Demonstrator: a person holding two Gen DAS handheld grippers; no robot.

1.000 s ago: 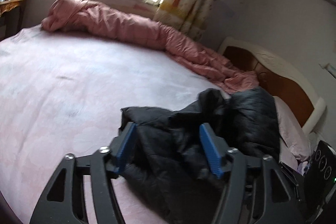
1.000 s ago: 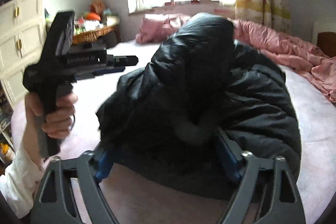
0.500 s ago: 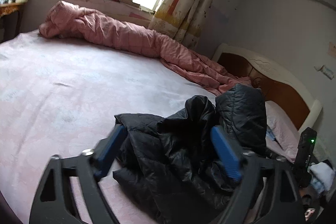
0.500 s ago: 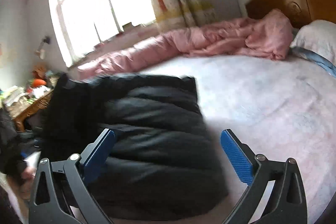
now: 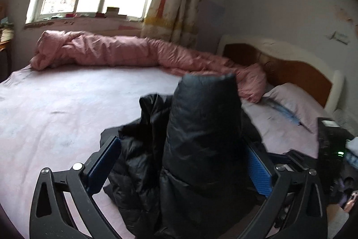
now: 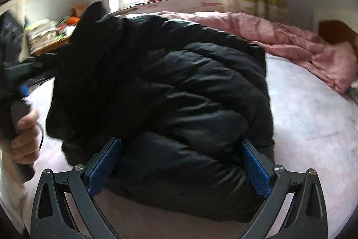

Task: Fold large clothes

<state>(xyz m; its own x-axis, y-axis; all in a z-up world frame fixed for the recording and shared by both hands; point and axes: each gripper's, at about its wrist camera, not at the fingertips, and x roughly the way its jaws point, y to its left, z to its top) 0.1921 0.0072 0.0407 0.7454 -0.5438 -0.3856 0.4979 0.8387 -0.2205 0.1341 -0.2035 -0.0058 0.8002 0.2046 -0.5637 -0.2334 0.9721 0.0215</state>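
A black puffer jacket (image 5: 197, 149) lies bunched on the pale pink bed sheet (image 5: 56, 109). In the left wrist view one padded part of it stands up between the jaws. My left gripper (image 5: 181, 162) is open, its blue pads (image 5: 105, 160) wide on either side of the jacket. In the right wrist view the jacket (image 6: 179, 93) fills the middle as a rounded bundle. My right gripper (image 6: 179, 165) is open, its pads (image 6: 255, 169) spread around the jacket's near edge. The hand with the left gripper (image 6: 13, 73) shows at the far left.
A rumpled pink duvet (image 5: 134, 53) runs along the far side of the bed under the window. A wooden headboard (image 5: 290, 75) and a pillow (image 5: 290, 100) are at the right. A cluttered desk (image 6: 49, 35) stands beside the bed at the left.
Both views have swung. The jacket is now bunched higher between the left jaws. The right gripper has come in against the jacket's near edge, jaws still wide.
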